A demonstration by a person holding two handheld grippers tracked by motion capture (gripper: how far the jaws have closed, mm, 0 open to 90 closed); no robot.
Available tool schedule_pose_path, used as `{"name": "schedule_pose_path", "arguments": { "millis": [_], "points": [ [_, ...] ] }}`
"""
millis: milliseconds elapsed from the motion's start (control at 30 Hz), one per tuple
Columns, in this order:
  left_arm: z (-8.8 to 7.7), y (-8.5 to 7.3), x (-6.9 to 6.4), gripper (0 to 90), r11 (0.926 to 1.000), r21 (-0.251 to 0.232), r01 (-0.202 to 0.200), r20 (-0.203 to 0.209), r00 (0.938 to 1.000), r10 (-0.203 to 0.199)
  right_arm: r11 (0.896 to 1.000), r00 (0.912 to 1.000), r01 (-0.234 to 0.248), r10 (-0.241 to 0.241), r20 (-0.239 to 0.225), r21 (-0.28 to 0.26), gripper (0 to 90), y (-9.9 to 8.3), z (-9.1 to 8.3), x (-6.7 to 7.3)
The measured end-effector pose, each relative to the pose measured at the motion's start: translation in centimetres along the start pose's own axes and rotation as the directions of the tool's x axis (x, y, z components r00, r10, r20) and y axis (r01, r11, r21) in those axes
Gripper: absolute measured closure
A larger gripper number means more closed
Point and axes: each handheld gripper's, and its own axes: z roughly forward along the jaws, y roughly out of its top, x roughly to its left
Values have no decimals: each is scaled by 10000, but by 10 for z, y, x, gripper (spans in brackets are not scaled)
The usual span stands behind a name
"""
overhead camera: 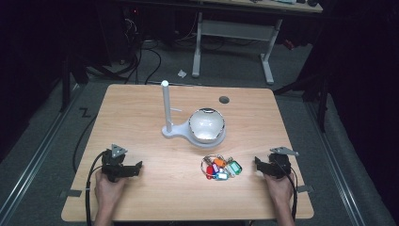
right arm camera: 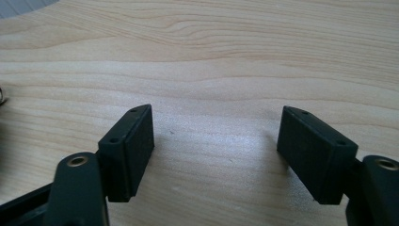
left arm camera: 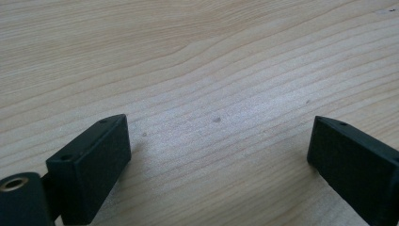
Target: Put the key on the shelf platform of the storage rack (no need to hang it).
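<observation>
Both grippers rest low on the table (overhead camera: 141, 103) near its front edge, one in each hand, and neither holds anything. The left gripper (left arm camera: 219, 155) has its jaws spread wide over bare wood, and the right gripper (right arm camera: 216, 150) stands just as wide, with only wood grain between its pads. Seen from above, the left gripper (overhead camera: 134, 168) sits well apart from everything else, while the right gripper (overhead camera: 259, 163) points inward at the keys (overhead camera: 221, 167), a bunch of rings with coloured tags lying flat just to its left, near but not touching. That makes the right the likelier one to pick them up, and its wide jaws suit closing over a loose pile. Beyond the keys stands a white stand (overhead camera: 166, 109), an upright post on a flat base with a small peg on its side, probably meant for hanging the rings. A shiny bowl (overhead camera: 207, 125) sits on the base beside the post, so it could equally serve as the place to drop them.
</observation>
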Motion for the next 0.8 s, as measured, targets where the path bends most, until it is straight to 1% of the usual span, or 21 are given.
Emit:
{"name": "schedule_pose_path", "arguments": {
  "millis": [167, 233, 300, 467, 600, 800],
  "points": [
    [0, 0, 0, 69, 10000, -5, 35, -12, 10000, -35, 10000, 10000, 10, -10, -34, -63, 324, -1, -1, 1],
    [0, 0, 0, 70, 10000, -12, 24, -4, 10000, -24, 9999, 9999, 104, -105, -36, -126, 351, -1, -1, 2],
    [0, 0, 0, 71, 10000, -16, 37, -13, 10000, -37, 9999, 9999, 96, -96, -53, -108, 372, -1, -2, 3],
    [0, 0, 0, 72, 10000, -14, 43, -9, 10000, -43, 9997, 9997, 227, -227, -30, -109, 390, -1, -4, 5],
    [0, 0, 0, 73, 10000, 4, 0, 14, 10000, 0, 9991, 9993, 354, -357, -132, -253, 398, -1, -9, 6],
    [0, 0, 0, 75, 10000, -5, -25, 23, 10000, 25, 9982, 9981, 456, -471, -397, -386, 408, 2, -16, 14]
  ]
}}
